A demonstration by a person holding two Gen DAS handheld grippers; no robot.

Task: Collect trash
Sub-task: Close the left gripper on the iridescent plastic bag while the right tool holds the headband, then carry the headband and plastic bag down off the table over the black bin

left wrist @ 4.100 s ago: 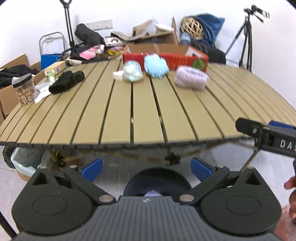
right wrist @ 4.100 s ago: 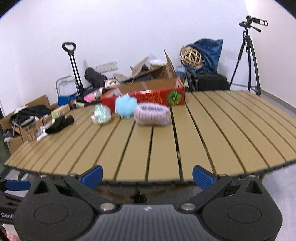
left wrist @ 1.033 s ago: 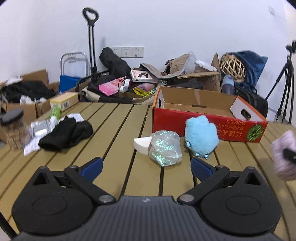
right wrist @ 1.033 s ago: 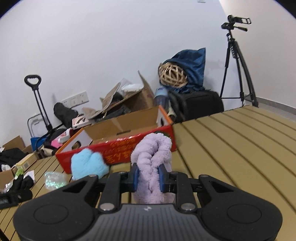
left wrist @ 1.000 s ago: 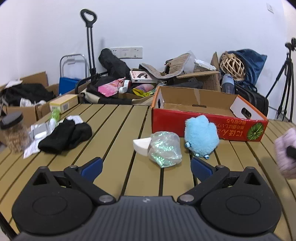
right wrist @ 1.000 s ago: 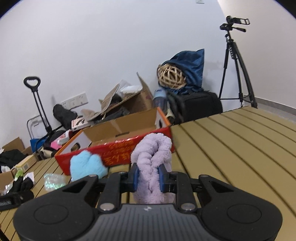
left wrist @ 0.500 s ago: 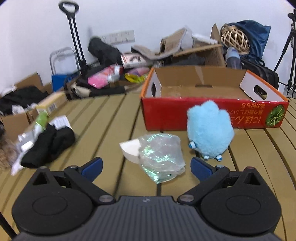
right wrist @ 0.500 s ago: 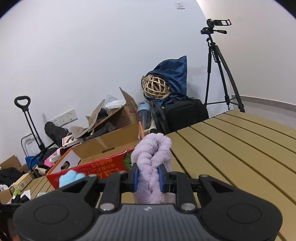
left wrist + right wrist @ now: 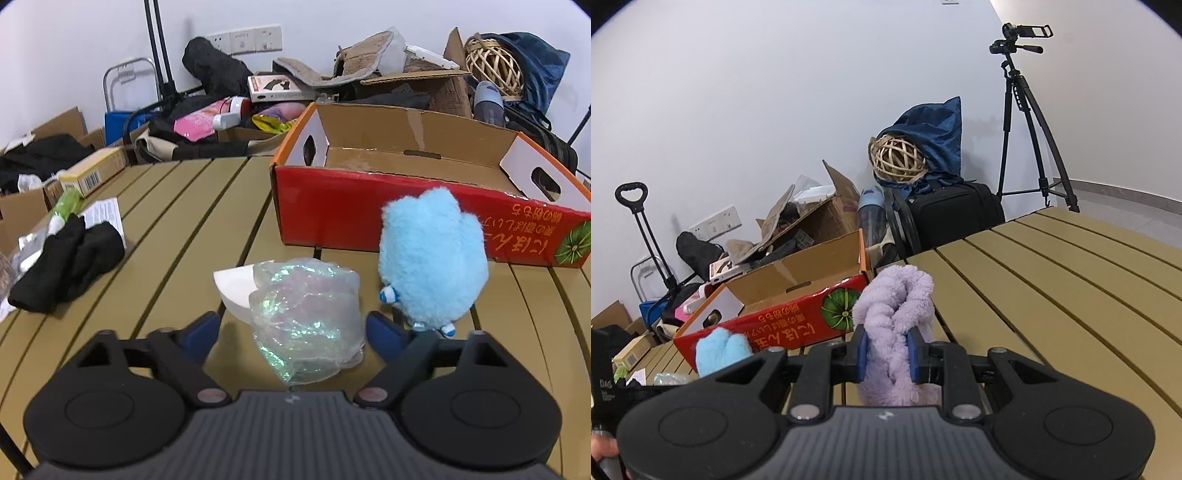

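Note:
A crumpled iridescent plastic wrapper [image 9: 306,317] lies on the slatted table [image 9: 192,221] against a white scrap [image 9: 236,291]. My left gripper [image 9: 291,334] straddles the wrapper and its jaws are closing; the pads stand just clear of it on both sides. Right of the wrapper sits a blue plush toy [image 9: 430,258], in front of a red cardboard box [image 9: 369,206] with an open top. My right gripper [image 9: 886,354] is shut on a purple fluffy cloth [image 9: 897,306] and holds it above the table, to the right of the red box [image 9: 783,325].
A black cloth [image 9: 66,262], a paper sheet [image 9: 103,214] and a yellow carton [image 9: 92,171] lie at the table's left side. Bags, boxes and a trolley crowd the floor behind. A tripod [image 9: 1030,129] and a black bag [image 9: 953,214] stand past the far right edge.
My left gripper came forward and down over the wrapper, and its fingers drew in around it. The right gripper, still gripping the purple cloth, shifted so the box slid left in its view.

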